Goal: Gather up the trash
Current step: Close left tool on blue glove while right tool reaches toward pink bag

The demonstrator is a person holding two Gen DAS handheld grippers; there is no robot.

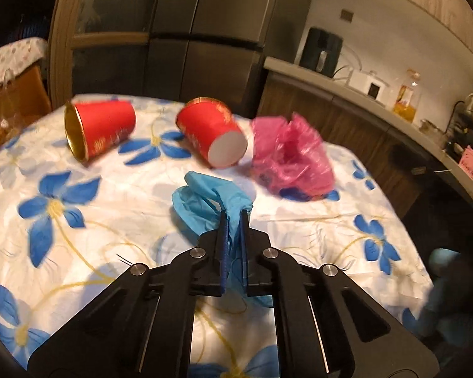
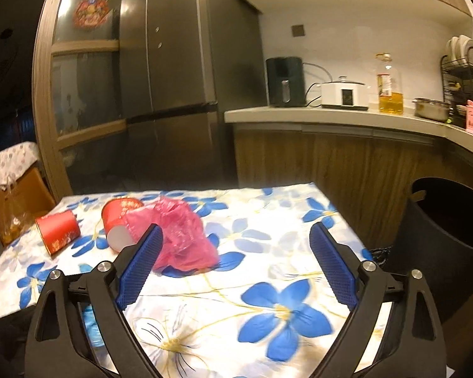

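Left wrist view: the left gripper (image 1: 235,212) sits low in the middle of the frame, and its jaws are pinched tight on a blue glove (image 1: 205,201); the glove lies crumpled on the flowery tablecloth (image 1: 78,220); behind it, in the upper middle, two red paper cups lie on their sides, one cup (image 1: 99,129) at the left and another cup (image 1: 213,135) just right of it; a pink plastic bag (image 1: 290,154) sits right beside that second cup, maybe touching it, but the blur makes it hard to tell. Right wrist view: the right gripper (image 2: 236,239) has its blue pads (image 2: 331,271) wide apart with nothing between them; the pink bag is by its left finger; a black bin (image 2: 441,242) stands at the right edge, beside the table.
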